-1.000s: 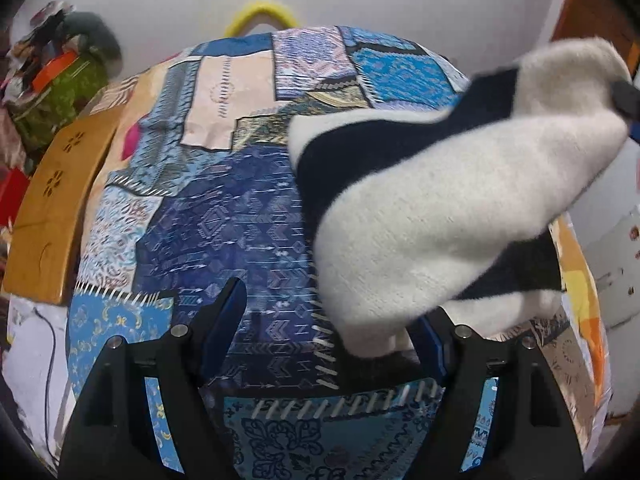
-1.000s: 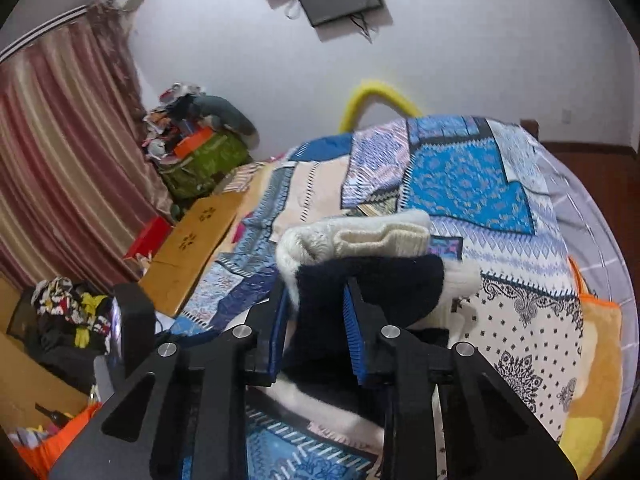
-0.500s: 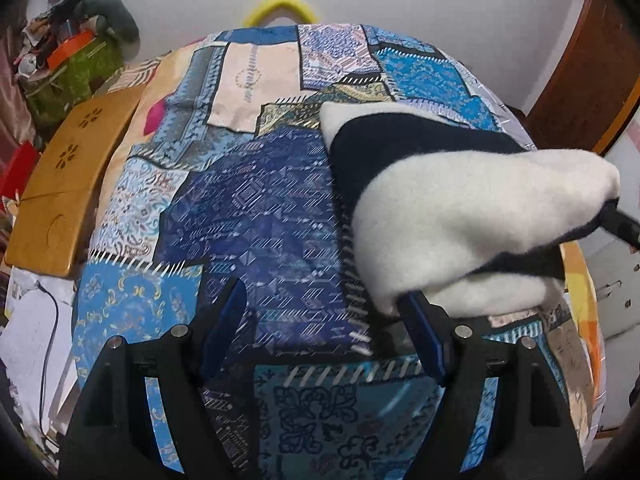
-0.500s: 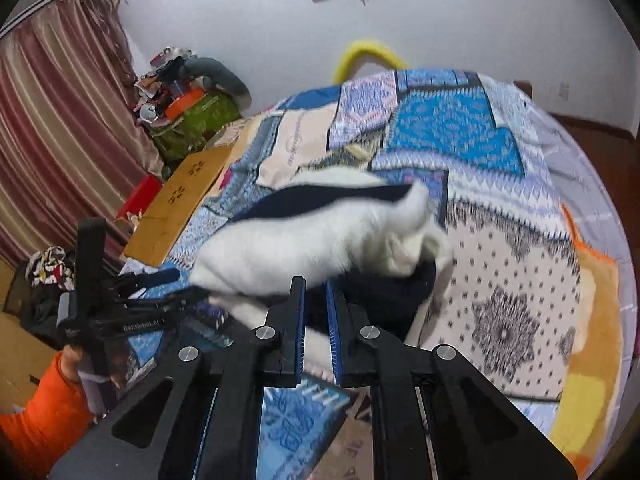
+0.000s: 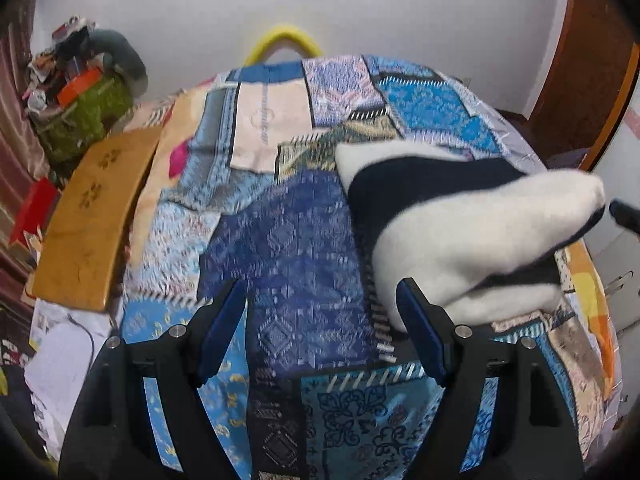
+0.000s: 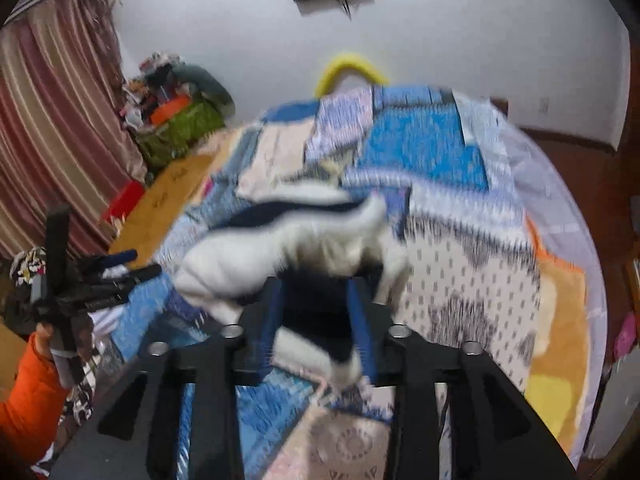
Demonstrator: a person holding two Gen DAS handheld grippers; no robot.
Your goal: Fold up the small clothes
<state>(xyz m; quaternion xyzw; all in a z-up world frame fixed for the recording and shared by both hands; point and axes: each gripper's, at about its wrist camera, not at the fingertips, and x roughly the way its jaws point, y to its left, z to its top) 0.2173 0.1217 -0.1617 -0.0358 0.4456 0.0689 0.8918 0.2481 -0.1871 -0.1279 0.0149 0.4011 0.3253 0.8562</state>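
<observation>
On the quilt, the sweater lies folded over itself, right of the left gripper and just past its right finger. That gripper hangs above the quilt with its jaws wide apart and nothing between them. From the right wrist view, the right gripper sits at the sweater's near edge; its jaws have just been opening, and a dark fold with a white corner lies between them, though blur hides whether the pads still press on it. The sweater is fluffy knit, white with broad dark navy bands, bunched into a thick, uneven bundle. An orange sleeve shows at the lower left.
</observation>
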